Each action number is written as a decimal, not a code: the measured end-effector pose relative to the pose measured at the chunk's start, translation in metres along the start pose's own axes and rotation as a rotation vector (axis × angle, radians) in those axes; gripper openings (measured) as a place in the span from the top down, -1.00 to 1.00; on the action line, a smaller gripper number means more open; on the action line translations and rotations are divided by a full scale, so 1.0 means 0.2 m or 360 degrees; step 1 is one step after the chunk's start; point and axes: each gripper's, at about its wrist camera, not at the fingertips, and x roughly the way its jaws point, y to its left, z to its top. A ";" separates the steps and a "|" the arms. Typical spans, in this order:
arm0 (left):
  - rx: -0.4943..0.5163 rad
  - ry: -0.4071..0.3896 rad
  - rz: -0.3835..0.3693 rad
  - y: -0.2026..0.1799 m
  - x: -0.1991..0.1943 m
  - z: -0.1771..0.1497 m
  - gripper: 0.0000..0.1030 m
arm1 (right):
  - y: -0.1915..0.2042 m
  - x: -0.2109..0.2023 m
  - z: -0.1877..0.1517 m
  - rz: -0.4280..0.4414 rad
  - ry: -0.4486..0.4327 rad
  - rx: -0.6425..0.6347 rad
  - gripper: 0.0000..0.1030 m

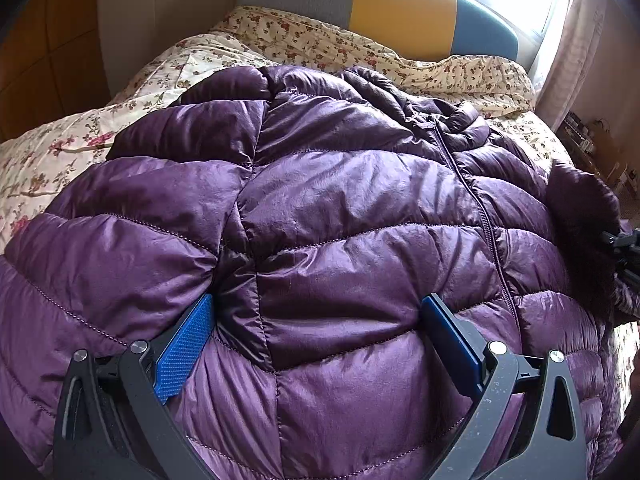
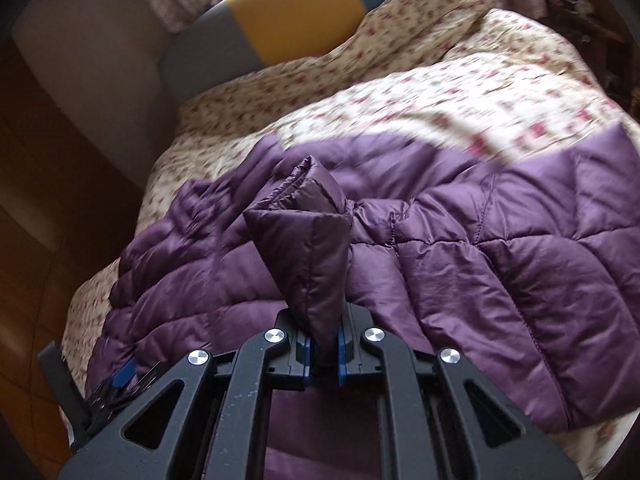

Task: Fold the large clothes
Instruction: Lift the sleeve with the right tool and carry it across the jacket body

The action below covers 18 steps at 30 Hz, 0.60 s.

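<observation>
Pinching a sleeve cuff (image 2: 298,232) between its blue pads, the right gripper (image 2: 323,350) has its jaws drawn nearly together on the fabric, and the cuff stands up out of them like a small cone. Out beyond it the purple puffer jacket (image 2: 480,264) lies spread front-up across the floral quilt (image 2: 360,112) of a bed, with a grey, yellow and blue headboard (image 2: 288,12) behind. The left gripper (image 1: 316,320) sits with jaws wide apart, its pads pressed down on the quilted body of the jacket and closed on nothing; the zipper (image 1: 480,208) runs up to the collar just to its right. By my reading, the step in hand is folding a sleeve inward over the chest while the other gripper pins the body. Next, the cuff wants carrying across the zipper line and laying flat; the slippery, springy down may creep or puff back.
</observation>
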 end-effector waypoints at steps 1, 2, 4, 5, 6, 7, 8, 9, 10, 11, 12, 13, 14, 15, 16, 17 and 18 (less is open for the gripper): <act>-0.0001 -0.0001 -0.0001 0.00 0.00 0.00 -0.94 | 0.03 0.02 -0.01 0.0017 0.0012 -0.0015 0.85; -0.0001 -0.0001 -0.0001 0.00 0.00 0.00 -0.94 | 0.06 0.04 -0.03 0.0035 0.0025 -0.0031 0.85; -0.0003 -0.0001 -0.0004 0.00 0.00 0.00 -0.94 | 0.11 0.06 -0.05 0.0072 0.0046 -0.0050 0.85; -0.0004 -0.0002 -0.0005 0.00 0.00 0.00 -0.94 | 0.13 0.08 -0.07 0.0092 0.0058 -0.0054 0.85; -0.0006 -0.0002 -0.0007 0.00 0.00 0.01 -0.94 | 0.16 0.09 -0.08 0.0112 0.0072 -0.0062 0.85; -0.0007 -0.0003 -0.0008 0.00 -0.01 0.01 -0.94 | 0.18 0.10 -0.09 0.0129 0.0084 -0.0070 0.85; -0.0007 -0.0002 -0.0010 0.00 -0.01 0.01 -0.94 | 0.20 0.11 -0.10 0.0149 0.0098 -0.0082 0.85; -0.0008 -0.0002 -0.0009 0.00 -0.01 0.01 -0.94 | 0.22 0.13 -0.12 0.0169 0.0120 -0.0097 0.84; -0.0005 0.0003 -0.0003 -0.01 -0.01 0.01 -0.94 | 0.24 0.14 -0.13 0.0180 0.0135 -0.0110 0.84; -0.0002 0.0007 0.0001 -0.01 -0.01 0.01 -0.94 | 0.25 0.15 -0.14 0.0195 0.0149 -0.0122 0.83; -0.0002 0.0008 0.0003 -0.02 -0.01 0.01 -0.94 | 0.27 0.16 -0.16 0.0226 0.0174 -0.0136 0.82; -0.0006 0.0006 0.0000 -0.02 -0.02 0.02 -0.94 | 0.28 0.17 -0.17 0.0242 0.0188 -0.0150 0.82; -0.0012 0.0010 -0.0009 -0.02 -0.03 0.02 -0.94 | 0.29 0.18 -0.19 0.0253 0.0200 -0.0169 0.82; -0.0018 0.0011 -0.0021 -0.01 -0.04 0.02 -0.92 | 0.30 0.18 -0.20 0.0264 0.0209 -0.0180 0.82; -0.0026 0.0010 -0.0033 -0.01 -0.05 0.02 -0.87 | 0.30 0.18 -0.21 0.0273 0.0214 -0.0183 0.78; -0.0042 0.0013 -0.0060 0.00 -0.06 0.02 -0.86 | 0.30 0.18 -0.22 0.0287 0.0216 -0.0191 0.75; -0.0068 0.0014 -0.0098 0.02 -0.07 0.02 -0.79 | 0.31 0.18 -0.23 0.0292 0.0214 -0.0200 0.70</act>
